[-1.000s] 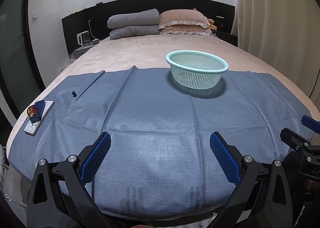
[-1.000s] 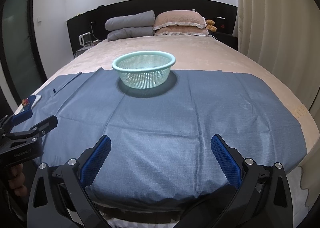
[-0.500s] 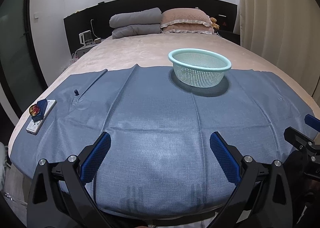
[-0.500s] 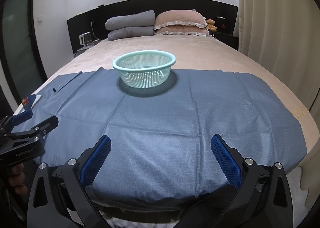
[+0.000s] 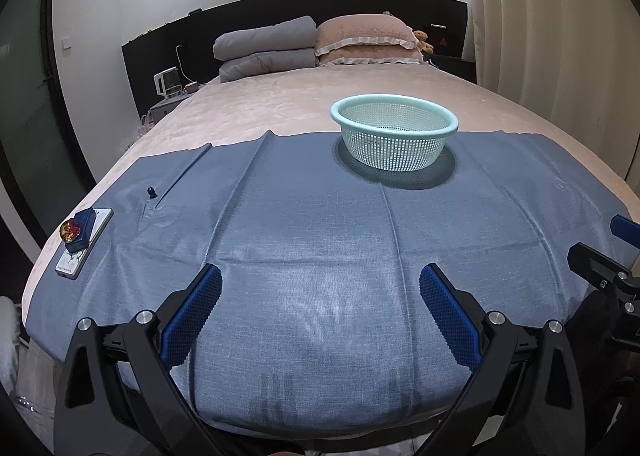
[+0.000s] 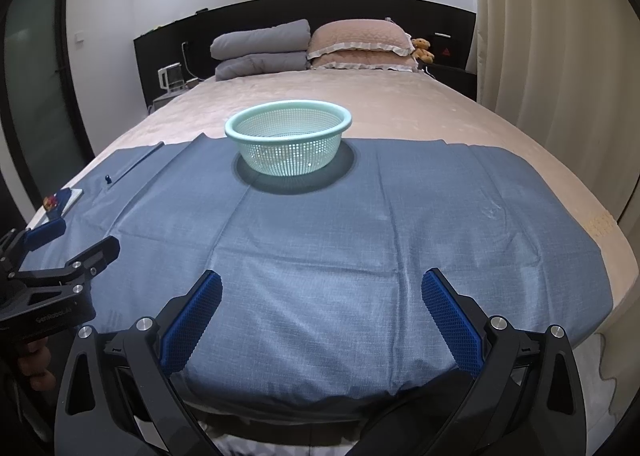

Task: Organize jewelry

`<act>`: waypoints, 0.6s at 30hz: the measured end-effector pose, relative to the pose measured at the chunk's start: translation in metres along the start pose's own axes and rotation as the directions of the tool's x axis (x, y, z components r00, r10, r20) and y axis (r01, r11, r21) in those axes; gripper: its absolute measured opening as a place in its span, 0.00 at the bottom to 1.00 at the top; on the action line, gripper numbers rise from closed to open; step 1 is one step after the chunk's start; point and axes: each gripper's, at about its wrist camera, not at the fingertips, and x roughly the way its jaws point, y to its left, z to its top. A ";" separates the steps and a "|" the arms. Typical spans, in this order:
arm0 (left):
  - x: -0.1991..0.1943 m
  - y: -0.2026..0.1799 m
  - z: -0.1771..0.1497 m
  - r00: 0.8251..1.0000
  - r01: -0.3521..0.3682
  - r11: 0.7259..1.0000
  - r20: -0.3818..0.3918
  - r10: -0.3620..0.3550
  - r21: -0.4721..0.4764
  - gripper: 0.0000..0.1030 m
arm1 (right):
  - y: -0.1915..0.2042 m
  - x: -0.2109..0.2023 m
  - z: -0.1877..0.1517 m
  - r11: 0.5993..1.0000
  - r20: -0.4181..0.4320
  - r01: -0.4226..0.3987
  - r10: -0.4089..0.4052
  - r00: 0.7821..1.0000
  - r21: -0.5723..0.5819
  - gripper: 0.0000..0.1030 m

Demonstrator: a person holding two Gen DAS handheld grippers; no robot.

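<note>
So the setup was a bed with a wide blue-grey woven cloth (image 5: 320, 240) spread over its foot end, and a pale mint-green perforated plastic basket (image 5: 394, 135) sitting at the cloth's far edge. The jewelry side of things was way off at the left: a small red-and-gold round trinket (image 5: 69, 230) resting against a little dark blue box (image 5: 83, 227), both on a flat white card (image 5: 85, 242) near the cloth's left edge, plus a tiny dark blue knob-like piece (image 5: 150, 191) just beyond it. I couldn't tell whether anything lay inside the basket, the mesh hid it.

Both tools were spread wide and empty. The left gripper (image 5: 320, 298) hung over the near edge of the cloth, and the right gripper (image 6: 320, 302) did the same further right.

The relation that mattered: the card stack lay forward and well left of the left gripper's jaws, long axis running roughly away from the camera. The left hand was clearly nearer; the basket sat ahead, slightly right of it.
</note>
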 end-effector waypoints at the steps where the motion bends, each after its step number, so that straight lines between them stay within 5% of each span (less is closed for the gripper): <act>1: 0.000 0.000 0.000 1.000 0.005 1.000 -0.003 -0.005 0.000 0.94 | 0.000 0.000 0.000 1.000 -0.002 0.001 -0.001 1.000 0.000 0.93; 18: 0.002 -0.003 -0.003 1.000 0.017 1.000 -0.020 -0.017 0.014 0.94 | 0.001 0.001 0.001 1.000 -0.012 -0.001 0.001 1.000 -0.006 0.93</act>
